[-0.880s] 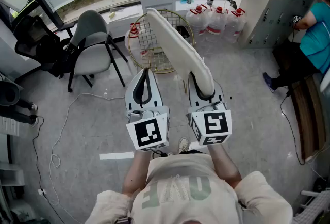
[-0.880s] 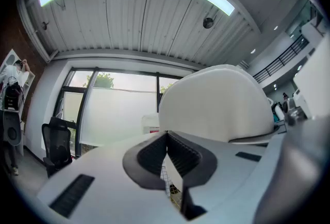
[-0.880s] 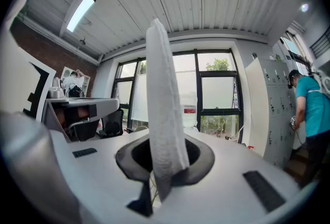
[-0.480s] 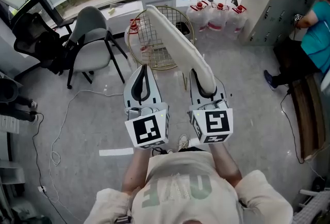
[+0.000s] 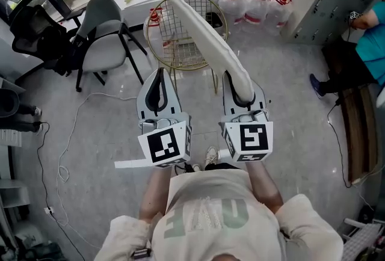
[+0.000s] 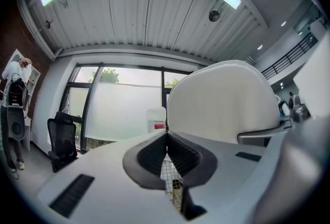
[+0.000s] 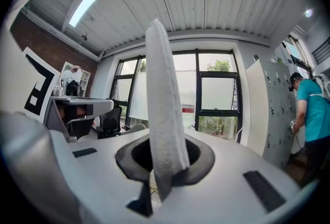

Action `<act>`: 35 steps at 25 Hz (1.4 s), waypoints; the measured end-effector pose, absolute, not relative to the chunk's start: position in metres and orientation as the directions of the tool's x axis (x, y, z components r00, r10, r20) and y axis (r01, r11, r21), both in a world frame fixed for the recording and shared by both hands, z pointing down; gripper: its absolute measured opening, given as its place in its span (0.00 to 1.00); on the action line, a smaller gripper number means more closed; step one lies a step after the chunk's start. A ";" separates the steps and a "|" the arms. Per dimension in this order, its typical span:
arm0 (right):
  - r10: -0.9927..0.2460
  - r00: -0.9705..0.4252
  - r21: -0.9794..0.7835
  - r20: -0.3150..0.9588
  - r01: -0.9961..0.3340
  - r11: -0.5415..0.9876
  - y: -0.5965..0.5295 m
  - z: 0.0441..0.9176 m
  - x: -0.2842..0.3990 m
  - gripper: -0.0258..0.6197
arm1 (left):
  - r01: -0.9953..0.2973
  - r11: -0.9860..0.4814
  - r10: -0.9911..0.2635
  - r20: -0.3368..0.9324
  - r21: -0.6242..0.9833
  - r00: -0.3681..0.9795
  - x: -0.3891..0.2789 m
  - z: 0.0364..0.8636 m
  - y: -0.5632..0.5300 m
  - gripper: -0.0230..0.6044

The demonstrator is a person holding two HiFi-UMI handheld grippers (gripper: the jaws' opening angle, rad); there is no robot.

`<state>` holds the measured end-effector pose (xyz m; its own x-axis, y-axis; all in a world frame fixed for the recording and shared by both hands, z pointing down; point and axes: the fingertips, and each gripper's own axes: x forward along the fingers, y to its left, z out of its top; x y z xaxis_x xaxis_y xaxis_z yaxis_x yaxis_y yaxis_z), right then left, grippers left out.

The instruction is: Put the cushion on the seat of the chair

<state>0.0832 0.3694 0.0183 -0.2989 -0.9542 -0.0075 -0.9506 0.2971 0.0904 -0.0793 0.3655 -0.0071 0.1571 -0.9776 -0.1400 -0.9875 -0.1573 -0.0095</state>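
Because the cushion (image 5: pixel 207 43) stands on edge, reaching toward twelve o'clock and pinched at its near rim by my right gripper (image 5: pixel 239 92), I judge it light, soft and floppy; my left gripper (image 5: pixel 159 76), jaws together on nothing, could steady the rim. Open floor leads to the wire chair (image 5: pixel 168 43) at twelve o'clock, bounded by the grey chair (image 5: pixel 99 49) at ten and water bottles (image 5: pixel 255 4) at one.

I'm seeing bare floor (image 5: pixel 289 91) lying open right of centre. Ahead, the gold wire chair (image 5: pixel 171 43) is filling upper centre, with the cushion (image 5: pixel 207 43) slanting across it. A grey chair (image 5: pixel 99 55) is crowding upper left, water bottles (image 5: pixel 255 4) upper right.
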 end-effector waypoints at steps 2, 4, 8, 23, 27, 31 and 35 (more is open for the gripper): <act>-0.952 -0.305 0.071 0.000 -0.950 0.304 0.364 0.023 0.089 0.11 | -0.989 -0.148 -0.979 -0.141 -0.010 0.148 -0.076 -0.007 0.361 0.06; -0.950 -0.311 0.060 0.005 -0.948 0.311 0.358 0.027 0.097 0.11 | -0.990 -0.137 -0.981 -0.138 -0.021 0.139 -0.070 -0.006 0.355 0.06; -0.944 -0.331 0.054 0.006 -0.942 0.331 0.345 0.031 0.106 0.11 | -0.993 -0.114 -0.985 -0.126 -0.024 0.116 -0.063 -0.003 0.346 0.06; -0.939 -0.344 0.018 -0.032 -0.939 0.343 0.296 0.036 0.116 0.11 | -0.992 -0.089 -0.972 -0.209 -0.095 0.107 -0.054 -0.012 0.304 0.06; -0.942 -0.333 0.017 -0.036 -0.943 0.333 0.271 0.034 0.116 0.11 | -0.991 -0.112 -0.965 -0.232 -0.069 0.125 -0.052 -0.015 0.272 0.06; -0.947 -0.318 0.024 -0.046 -0.948 0.318 0.235 0.036 0.115 0.11 | -0.988 -0.134 -0.961 -0.236 -0.071 0.147 -0.051 -0.010 0.234 0.06; -0.951 -0.309 0.012 -0.020 -0.951 0.309 0.192 0.043 0.104 0.11 | -0.988 -0.139 -0.964 -0.218 -0.064 0.150 -0.064 -0.003 0.190 0.06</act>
